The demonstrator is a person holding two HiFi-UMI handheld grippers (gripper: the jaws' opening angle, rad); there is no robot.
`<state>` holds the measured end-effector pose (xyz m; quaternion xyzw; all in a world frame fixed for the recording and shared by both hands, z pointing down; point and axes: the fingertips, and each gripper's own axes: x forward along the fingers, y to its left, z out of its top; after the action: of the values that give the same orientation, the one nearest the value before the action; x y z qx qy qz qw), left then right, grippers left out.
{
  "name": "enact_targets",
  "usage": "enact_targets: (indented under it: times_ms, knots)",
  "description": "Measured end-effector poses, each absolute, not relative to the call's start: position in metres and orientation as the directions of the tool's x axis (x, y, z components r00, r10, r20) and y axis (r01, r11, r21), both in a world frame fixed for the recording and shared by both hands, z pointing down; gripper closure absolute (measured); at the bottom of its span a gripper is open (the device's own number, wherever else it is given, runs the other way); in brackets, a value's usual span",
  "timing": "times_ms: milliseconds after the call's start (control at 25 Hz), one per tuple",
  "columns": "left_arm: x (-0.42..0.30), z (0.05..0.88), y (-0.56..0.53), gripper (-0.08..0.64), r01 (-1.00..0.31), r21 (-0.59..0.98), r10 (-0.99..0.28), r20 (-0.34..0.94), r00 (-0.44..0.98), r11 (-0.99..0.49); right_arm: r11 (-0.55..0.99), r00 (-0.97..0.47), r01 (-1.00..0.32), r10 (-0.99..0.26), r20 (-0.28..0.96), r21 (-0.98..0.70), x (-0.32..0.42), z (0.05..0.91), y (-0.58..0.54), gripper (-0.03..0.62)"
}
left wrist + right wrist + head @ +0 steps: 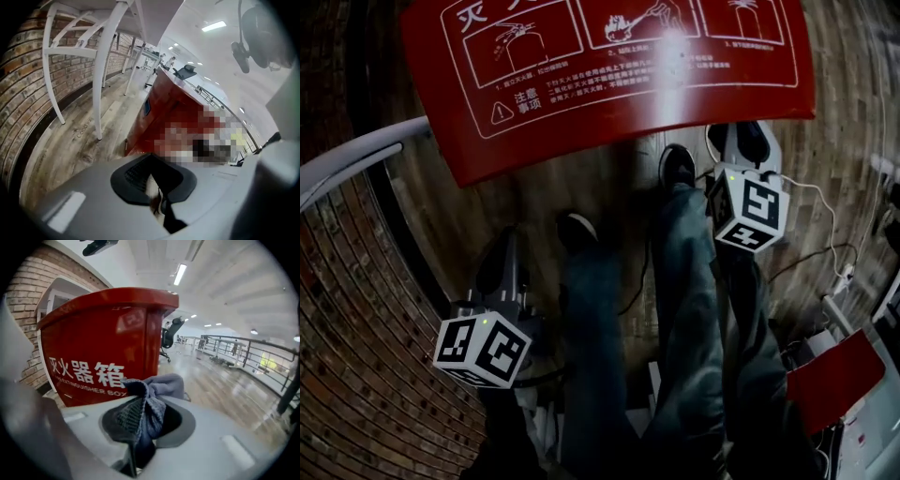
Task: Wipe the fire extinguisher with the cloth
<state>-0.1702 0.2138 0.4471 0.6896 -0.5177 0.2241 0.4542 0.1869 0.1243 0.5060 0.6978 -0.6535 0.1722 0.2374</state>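
Clamping the bunched cloth point(157, 392) in my right gripper point(140, 427), left gripper point(157, 199) closed empty, I risk dragging it loose on the extinguisher box point(93, 333).

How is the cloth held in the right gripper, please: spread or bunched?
Bunched: the cloth sits crumpled in the right gripper, pinched, its folds bulging upward.

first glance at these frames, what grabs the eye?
The big red fire extinguisher box with white printed instructions fills the top of the head view. In the right gripper view the right claw is clamped on a bunched grey-blue cloth, with the box's lettered front right behind it.
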Motion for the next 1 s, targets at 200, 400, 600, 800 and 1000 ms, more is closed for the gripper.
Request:
enact_targets:
  times_ms: [200, 400, 600, 800, 1000]
  knots:
    - [-0.175, 0.452, 0.227, 0.552, -0.918, 0.394, -0.492, 0.792, 0.362, -0.041, 0.16, -0.162, -0.985, -0.783, 0.6, -0.057, 0.06, 0.539, 0.132, 0.532]
    - [-0.18, 0.457, 0.231, 0.552, -0.92, 0.389, -0.486, 0.797, 0.357, -0.037, 0.326, -0.389, -0.92, -0.703, 0.595, -0.217, -0.061, 0.555, 0.132, 0.532]
    - [-0.197, 0.46, 0.231, 0.552, -0.925, 0.38, -0.479, 0.809, 0.34, -0.014, 0.453, -0.473, -0.871, -0.665, 0.578, -0.191, -0.08, 0.578, 0.133, 0.534]
    - [-0.215, 0.472, 0.23, 0.552, -0.931, 0.362, -0.476, 0.813, 0.335, -0.035, 0.207, -0.225, -0.972, -0.69, 0.688, -0.109, 0.036, 0.618, 0.132, 0.534]
    - [-0.21, 0.503, 0.231, 0.552, -0.941, 0.336, -0.461, 0.828, 0.32, -0.05, 0.059, -0.065, -0.998, -0.674, 0.736, -0.034, 0.115, 0.622, 0.126, 0.532]
